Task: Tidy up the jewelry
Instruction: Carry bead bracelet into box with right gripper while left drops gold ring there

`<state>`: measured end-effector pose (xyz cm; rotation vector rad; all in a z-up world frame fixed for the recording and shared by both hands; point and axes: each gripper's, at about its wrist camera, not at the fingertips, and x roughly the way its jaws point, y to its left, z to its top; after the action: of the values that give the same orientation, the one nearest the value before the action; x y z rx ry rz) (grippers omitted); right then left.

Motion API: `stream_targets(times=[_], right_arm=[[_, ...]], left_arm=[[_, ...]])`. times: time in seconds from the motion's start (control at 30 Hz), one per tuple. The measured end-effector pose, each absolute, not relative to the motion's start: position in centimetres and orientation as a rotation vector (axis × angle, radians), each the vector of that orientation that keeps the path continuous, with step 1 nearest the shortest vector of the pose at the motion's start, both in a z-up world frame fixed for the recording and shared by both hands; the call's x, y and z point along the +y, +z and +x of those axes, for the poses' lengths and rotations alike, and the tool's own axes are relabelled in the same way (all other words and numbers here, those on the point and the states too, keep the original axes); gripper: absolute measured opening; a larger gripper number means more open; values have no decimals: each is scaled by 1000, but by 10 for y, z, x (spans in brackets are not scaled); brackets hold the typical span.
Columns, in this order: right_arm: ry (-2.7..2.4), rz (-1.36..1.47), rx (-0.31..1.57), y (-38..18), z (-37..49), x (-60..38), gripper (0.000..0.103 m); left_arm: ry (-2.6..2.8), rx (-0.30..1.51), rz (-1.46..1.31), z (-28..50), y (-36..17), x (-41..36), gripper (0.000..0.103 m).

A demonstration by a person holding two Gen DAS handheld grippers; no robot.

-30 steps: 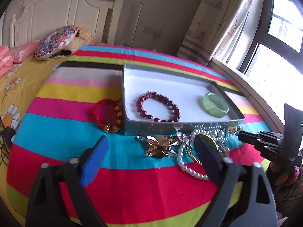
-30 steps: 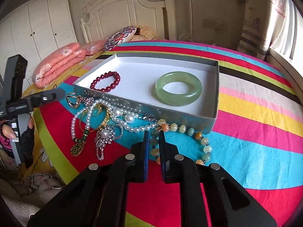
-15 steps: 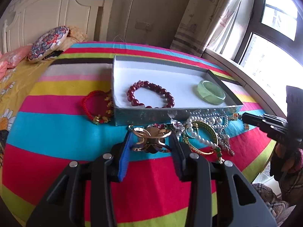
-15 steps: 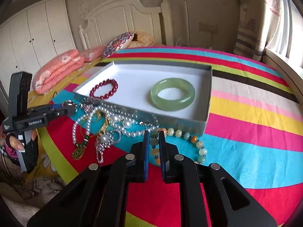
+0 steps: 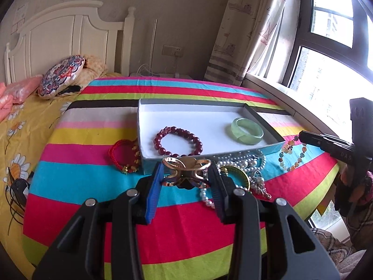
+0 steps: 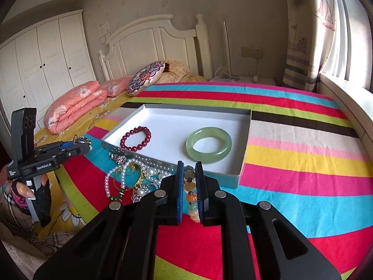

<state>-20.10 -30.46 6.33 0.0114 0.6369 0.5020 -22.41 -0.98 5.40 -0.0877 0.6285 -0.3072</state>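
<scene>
My left gripper (image 5: 185,171) is shut on a gold butterfly-shaped clip (image 5: 186,171) and holds it above the striped cloth, just before the grey box (image 5: 268,150). The box holds a dark red bead bracelet (image 5: 178,141) and a green jade bangle (image 5: 247,130). My right gripper (image 6: 189,179) is shut, with a mixed-colour bead bracelet (image 6: 190,186) showing between its fingers; whether it grips the bracelet I cannot tell. A heap of pearl strings and gold pieces (image 6: 130,177) lies before the box. A red cord bracelet (image 5: 123,156) lies left of the box.
The striped cloth (image 6: 303,163) covers a bed. A round patterned cushion (image 5: 61,79), pink quilts (image 6: 74,107) and the headboard stand at the far end. A window sill (image 5: 279,91) runs along the right side.
My left gripper has closed on the gold clip and lifted it off the cloth towards the box. My right gripper has stayed shut over the mixed bead bracelet.
</scene>
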Motion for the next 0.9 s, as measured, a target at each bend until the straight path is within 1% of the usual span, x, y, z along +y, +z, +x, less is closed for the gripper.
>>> stream_targets(times=[0.5,0.9], right_arm=[[527,-13,568,90,-208,-293,13],[586,-82,586,97,-155,-237,13]], left_arm=[[-345,617,-50,-222,65,-30,39],[-352,666,-15,-157,78,-49,39]])
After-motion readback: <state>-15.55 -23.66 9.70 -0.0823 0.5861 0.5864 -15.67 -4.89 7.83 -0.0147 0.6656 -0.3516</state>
